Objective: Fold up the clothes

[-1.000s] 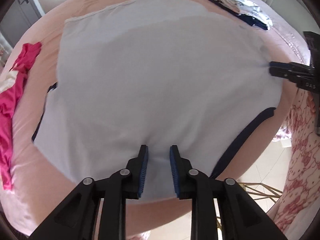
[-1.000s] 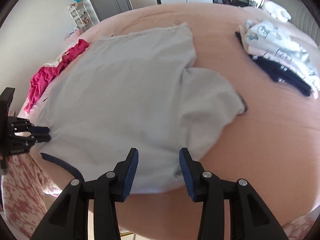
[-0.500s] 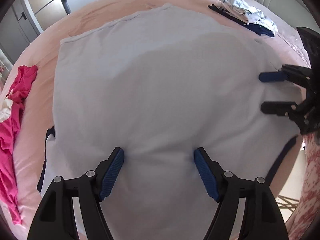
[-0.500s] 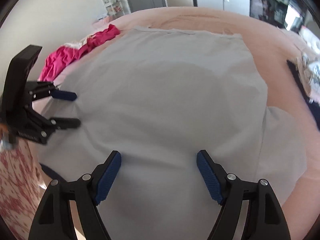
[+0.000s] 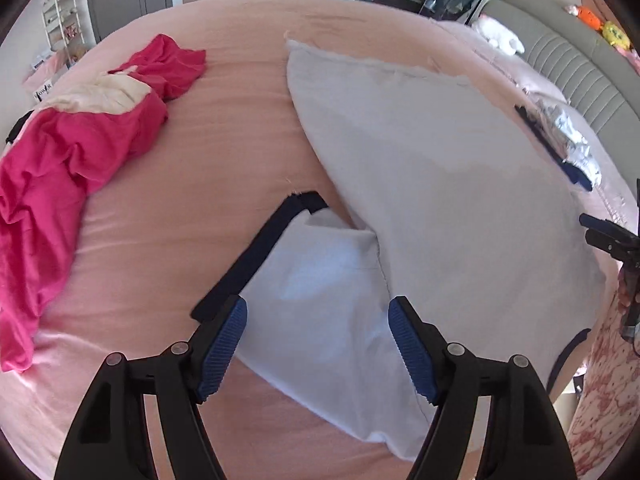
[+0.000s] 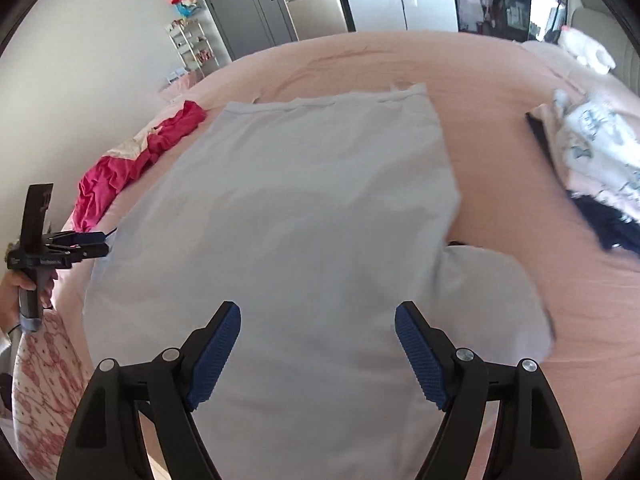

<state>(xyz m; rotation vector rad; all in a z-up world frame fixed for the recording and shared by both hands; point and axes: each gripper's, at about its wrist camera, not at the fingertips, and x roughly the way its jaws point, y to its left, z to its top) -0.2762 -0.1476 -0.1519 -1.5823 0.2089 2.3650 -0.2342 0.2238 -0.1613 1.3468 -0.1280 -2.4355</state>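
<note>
A pale grey-blue T-shirt (image 5: 440,184) with navy trim lies flat on the pink bed (image 5: 224,184); it also shows in the right wrist view (image 6: 304,216). My left gripper (image 5: 318,344) is open and empty, just above the shirt's left sleeve (image 5: 320,280) with its navy cuff (image 5: 264,248). My right gripper (image 6: 318,350) is open and empty over the shirt's near part, with the right sleeve (image 6: 496,300) to its right. The left gripper also shows at the left edge of the right wrist view (image 6: 76,244). The right gripper shows at the right edge of the left wrist view (image 5: 604,232).
A crumpled pink and cream garment (image 5: 80,144) lies on the bed to the left; it also shows in the right wrist view (image 6: 140,160). A pile of patterned white and navy clothes (image 6: 600,168) sits at the right. A padded headboard (image 5: 580,64) and cupboards (image 6: 312,4) stand beyond.
Both grippers let go of the shirt and opened wide. The left gripper swung left to the sleeve. The right gripper drew back from the shirt's middle.
</note>
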